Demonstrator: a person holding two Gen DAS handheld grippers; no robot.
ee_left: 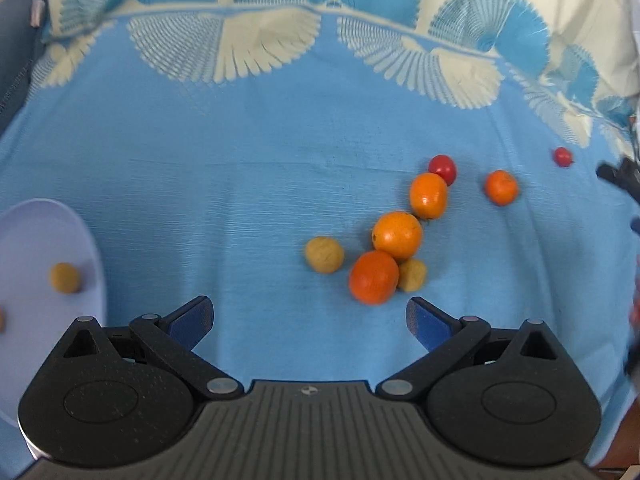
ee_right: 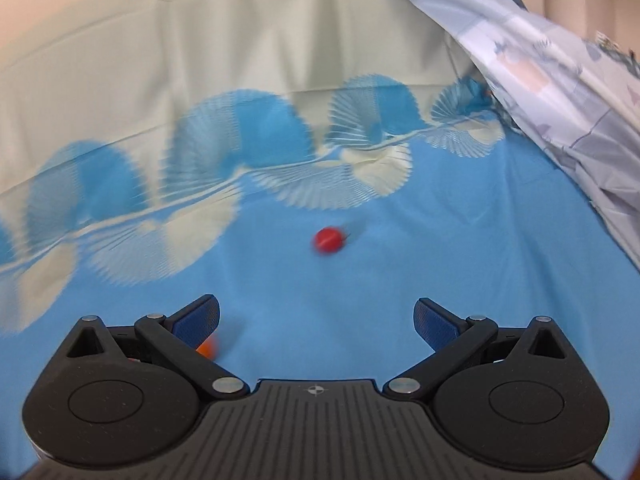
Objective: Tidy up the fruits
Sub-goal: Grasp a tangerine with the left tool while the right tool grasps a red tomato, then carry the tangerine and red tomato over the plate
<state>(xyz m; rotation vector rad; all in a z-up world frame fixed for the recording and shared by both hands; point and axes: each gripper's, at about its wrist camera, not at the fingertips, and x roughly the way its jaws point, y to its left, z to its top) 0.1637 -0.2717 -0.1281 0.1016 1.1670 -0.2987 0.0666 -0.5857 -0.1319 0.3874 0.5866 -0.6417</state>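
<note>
On my left, a pale lavender plate [ee_left: 86, 240] sits at the near-left edge of the blue cloth [ee_left: 240, 180], and inside it I can see 1 yellow-brown fruit [ee_left: 64, 277] resting near its right rim; a second brownish shape at the very left edge is cut off and I cannot tell what it is. My left gripper [ee_left: 310, 316] hangs above the cloth with its fingers wide apart and nothing between them. Just beyond it, to the right, lies a loose cluster: 3 oranges [ee_left: 397, 235] touching one another in a line, 2 yellow-brown fruits [ee_left: 325, 254] beside the nearest orange, and a red fruit [ee_left: 442, 169] at the far end. A 4th orange [ee_left: 501, 187] lies apart to the right, and a small red fruit [ee_left: 562, 156] farther right still. My right gripper [ee_right: 316, 318] is likewise spread, holding nothing, with a blurred red fruit [ee_right: 329, 239] ahead on the cloth and an orange bit [ee_right: 209, 347] behind its left finger.
</note>
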